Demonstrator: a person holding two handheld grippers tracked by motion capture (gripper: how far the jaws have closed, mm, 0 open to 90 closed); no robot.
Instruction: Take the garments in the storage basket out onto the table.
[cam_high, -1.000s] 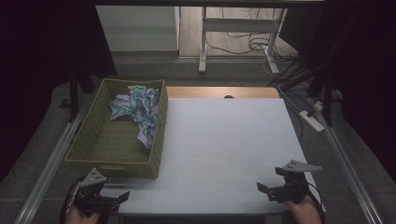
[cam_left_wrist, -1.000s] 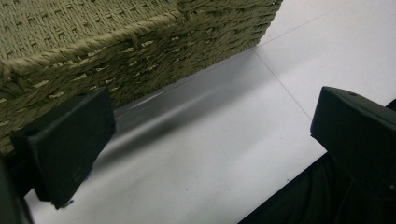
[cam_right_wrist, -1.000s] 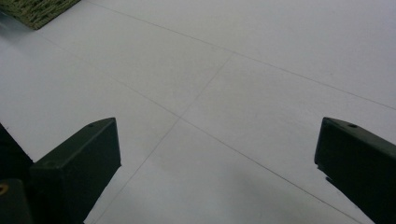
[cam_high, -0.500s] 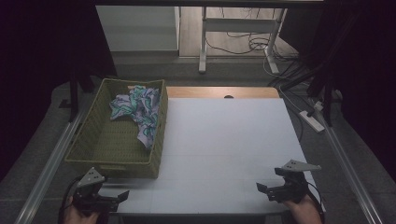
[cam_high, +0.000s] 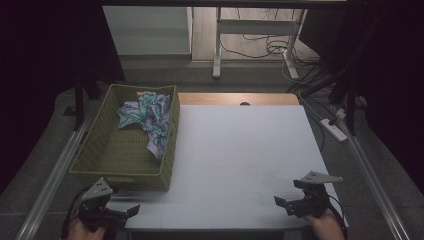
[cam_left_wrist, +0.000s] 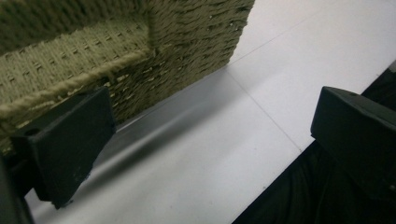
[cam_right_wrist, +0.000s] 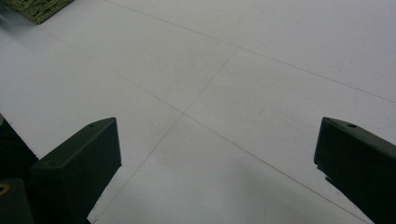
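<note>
Left gripper, jaws spread wide and empty, with the woven basket just beyond its fingers and the patterned cloth heaped at that basket's far end; right gripper, jaws likewise wide and empty, only bare white table between its fingers, well apart from the basket.

Both hands cut off at the bottom edge in the high view, cloth partly hidden behind the basket wall, basket cropped in the left gripper view, pattern too small to read
</note>
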